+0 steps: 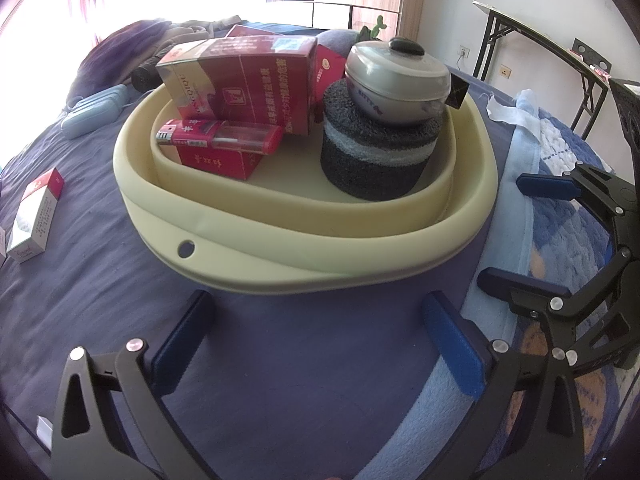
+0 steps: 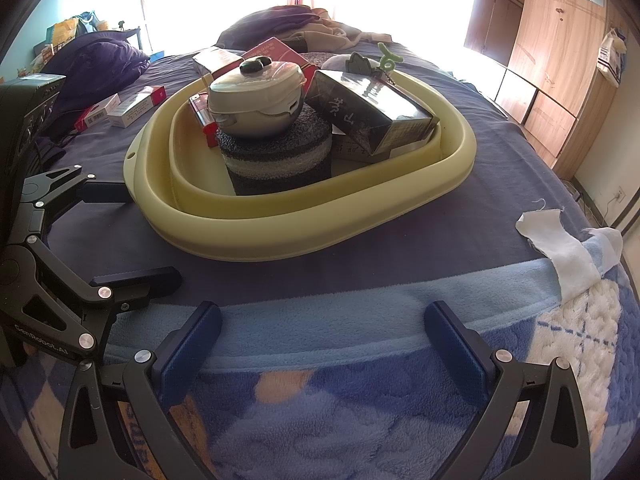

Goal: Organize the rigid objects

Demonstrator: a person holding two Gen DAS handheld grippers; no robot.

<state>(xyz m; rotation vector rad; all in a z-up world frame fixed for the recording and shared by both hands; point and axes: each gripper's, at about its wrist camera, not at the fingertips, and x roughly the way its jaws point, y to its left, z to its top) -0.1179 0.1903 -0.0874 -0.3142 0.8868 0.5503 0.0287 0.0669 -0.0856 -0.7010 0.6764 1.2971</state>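
Both of your tools hang spread and empty over the near edge of the bed: the left tool (image 1: 316,344) above the dark blue sheet, the right tool (image 2: 324,344) above the fleecy blue blanket (image 2: 360,408). Just beyond them sits the pale yellow basin (image 1: 304,256), already loaded with a big red carton (image 1: 248,80), a red lighter (image 1: 224,138) lying on a small red pack (image 1: 216,160), a dark foam cylinder (image 1: 376,156) with a little lidded pot (image 1: 396,80) perched on top, and on the right side a black box (image 2: 372,112). Loose packs remain out on the sheet, one white-and-red pack (image 1: 36,216) at the left and a few more (image 2: 120,110) farther off. Those cartons look light and stiff, but their thin walls will likely dent, so pinch one across its two broad faces near the middle. The pot looks precariously balanced; avoid bumping the foam. The basin's walls look soft and pliable, so grip its rim if you shift it.
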